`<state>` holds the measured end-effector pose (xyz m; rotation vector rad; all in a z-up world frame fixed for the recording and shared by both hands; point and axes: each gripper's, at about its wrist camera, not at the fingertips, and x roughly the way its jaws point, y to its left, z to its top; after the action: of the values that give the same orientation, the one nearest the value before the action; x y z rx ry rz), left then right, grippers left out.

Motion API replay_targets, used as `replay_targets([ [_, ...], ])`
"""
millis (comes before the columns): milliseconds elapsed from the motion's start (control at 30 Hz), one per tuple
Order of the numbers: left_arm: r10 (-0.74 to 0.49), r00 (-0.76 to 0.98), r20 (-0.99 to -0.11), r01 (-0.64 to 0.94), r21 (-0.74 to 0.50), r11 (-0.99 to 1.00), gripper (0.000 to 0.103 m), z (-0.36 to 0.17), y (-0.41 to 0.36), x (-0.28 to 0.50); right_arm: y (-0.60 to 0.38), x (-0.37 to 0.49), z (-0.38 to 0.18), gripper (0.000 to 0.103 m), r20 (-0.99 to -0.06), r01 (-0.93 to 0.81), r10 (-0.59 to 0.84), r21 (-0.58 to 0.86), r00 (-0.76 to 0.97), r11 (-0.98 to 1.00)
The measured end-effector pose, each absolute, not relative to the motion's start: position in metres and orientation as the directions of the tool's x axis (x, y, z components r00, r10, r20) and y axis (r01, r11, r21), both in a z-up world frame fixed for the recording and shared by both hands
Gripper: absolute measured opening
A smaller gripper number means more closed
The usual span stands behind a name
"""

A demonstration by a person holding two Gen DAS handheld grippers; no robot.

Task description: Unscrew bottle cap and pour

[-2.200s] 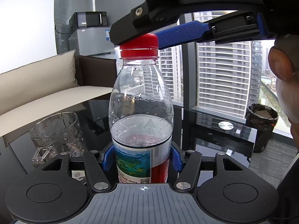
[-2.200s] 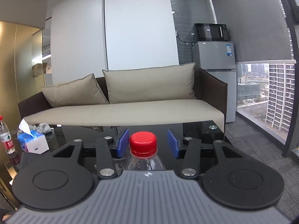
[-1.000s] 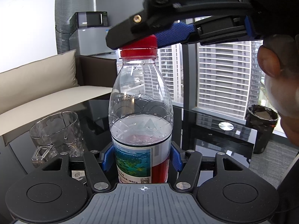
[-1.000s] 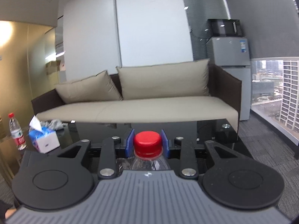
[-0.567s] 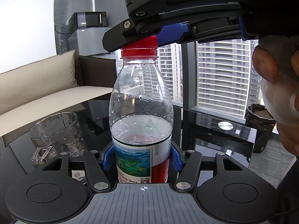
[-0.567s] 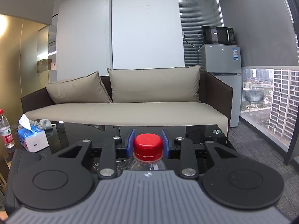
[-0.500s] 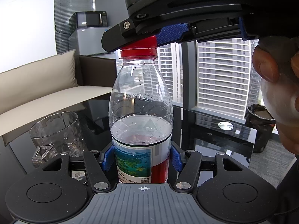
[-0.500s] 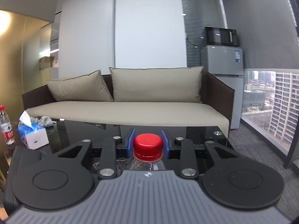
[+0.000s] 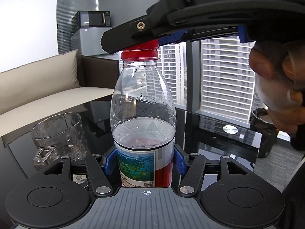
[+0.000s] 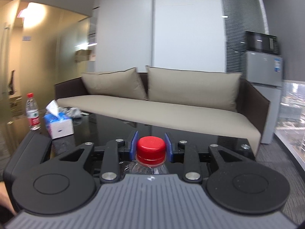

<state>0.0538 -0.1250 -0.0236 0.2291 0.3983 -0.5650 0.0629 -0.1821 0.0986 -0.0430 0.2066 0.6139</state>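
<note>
A clear plastic bottle (image 9: 143, 103), partly filled with water and wearing a picture label, stands upright on the black glass table (image 9: 219, 139). My left gripper (image 9: 144, 161) is shut on the bottle's labelled lower body, blue pads on both sides. The red cap (image 10: 151, 148) sits on the neck; it also shows in the left wrist view (image 9: 140, 50). My right gripper (image 10: 150, 147) comes from above and is shut on the cap, blue pads pressed to its sides. An empty clear glass mug (image 9: 57, 133) stands left of the bottle.
A beige sofa (image 10: 162, 103) runs behind the table. A tissue box (image 10: 58, 123) and a second small bottle (image 10: 32, 111) stand at the table's far left. A fridge with a microwave (image 10: 263, 61) is at the right; a bin (image 9: 265, 131) stands by the window.
My right gripper has closed on the cap and turned to the left with it; the room swings right in its view. The left gripper and bottle body have stayed still.
</note>
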Motion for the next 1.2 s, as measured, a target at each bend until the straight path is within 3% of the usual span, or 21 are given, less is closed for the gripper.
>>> replay_targets([
  [133,-0.474,0.770,-0.427,0.560,0.099,0.822,0.056,-0.023,-0.125,0.054,-0.191,0.074,0.103,0.032,-0.237,-0.645,0.633,0.035,0.737,0.764],
  [300,-0.472,0.773,-0.424,0.559,0.103,0.823,0.056,-0.023,-0.126,0.054,-0.187,0.069,0.110,0.033,-0.255,-0.596,0.581,0.023,0.773,0.803],
  [367,-0.471,0.774,-0.423,0.559,0.108,0.822,0.056,-0.023,-0.127,0.053,-0.183,0.063,0.110,0.041,-0.243,-0.548,0.535,0.017,0.809,0.836],
  [400,-0.471,0.774,-0.423,0.559,0.108,0.822,0.056,-0.023,-0.127,0.053,-0.182,0.060,0.109,0.049,-0.237,-0.523,0.512,0.021,0.826,0.852],
  [467,-0.471,0.774,-0.424,0.559,0.106,0.822,0.056,-0.023,-0.127,0.053,-0.180,0.055,0.108,0.052,-0.226,-0.465,0.463,0.046,0.857,0.884],
  [700,-0.469,0.774,-0.425,0.557,0.105,0.824,0.056,-0.024,-0.127,0.053,-0.170,0.038,0.105,0.052,-0.179,-0.353,0.364,0.089,0.914,0.931],
  [900,-0.470,0.773,-0.427,0.559,0.105,0.823,0.056,-0.023,-0.127,0.053,-0.161,0.038,0.104,0.052,-0.197,-0.357,0.364,0.071,0.910,0.932],
  [1033,-0.471,0.771,-0.428,0.559,0.104,0.822,0.056,-0.023,-0.127,0.054,-0.159,0.041,0.101,0.033,-0.219,-0.358,0.364,0.069,0.905,0.931],
  [1200,-0.470,0.772,-0.428,0.560,0.108,0.821,0.056,-0.023,-0.127,0.055,-0.159,0.041,0.100,0.033,-0.220,-0.366,0.373,0.070,0.901,0.928],
])
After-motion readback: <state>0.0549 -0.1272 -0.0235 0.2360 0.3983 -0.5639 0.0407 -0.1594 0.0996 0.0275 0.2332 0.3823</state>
